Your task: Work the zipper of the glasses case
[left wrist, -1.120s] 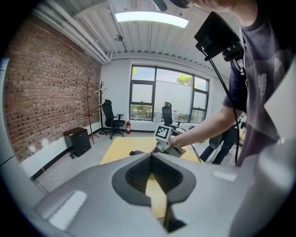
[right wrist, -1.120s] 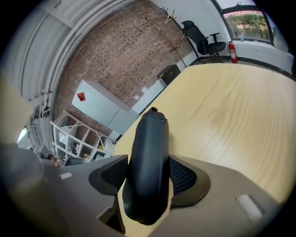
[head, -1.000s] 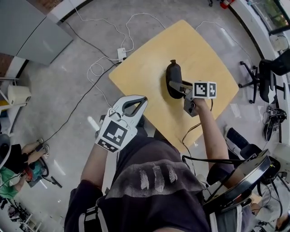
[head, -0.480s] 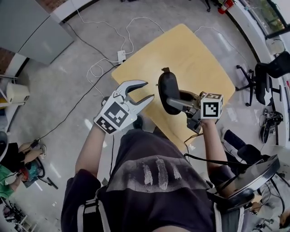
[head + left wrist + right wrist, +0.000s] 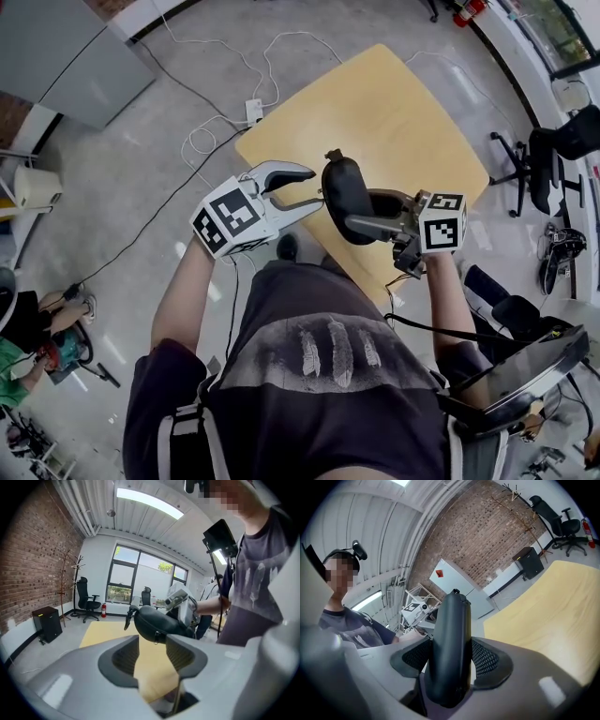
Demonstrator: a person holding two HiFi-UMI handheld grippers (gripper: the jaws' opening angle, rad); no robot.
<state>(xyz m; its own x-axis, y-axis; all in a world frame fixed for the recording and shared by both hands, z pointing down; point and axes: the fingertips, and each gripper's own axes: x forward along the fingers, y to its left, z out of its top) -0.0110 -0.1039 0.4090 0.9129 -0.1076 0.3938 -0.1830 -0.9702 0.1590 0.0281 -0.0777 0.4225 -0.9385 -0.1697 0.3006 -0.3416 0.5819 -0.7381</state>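
A person stands at the near edge of a pale wooden table, a gripper in each hand, with white cables trailing across the grey floor to the left. The left gripper has just been opening its jaws, which now stand wide with nothing between them, their tips just beside the black glasses case. The case is held in the air above the table's near edge, clear of the wood. Its small metal zipper pull hangs from its underside just ahead of the open left jaws. The right gripper clamps the case by one end, a pad pressed on each side. A black office chair stands at far right.
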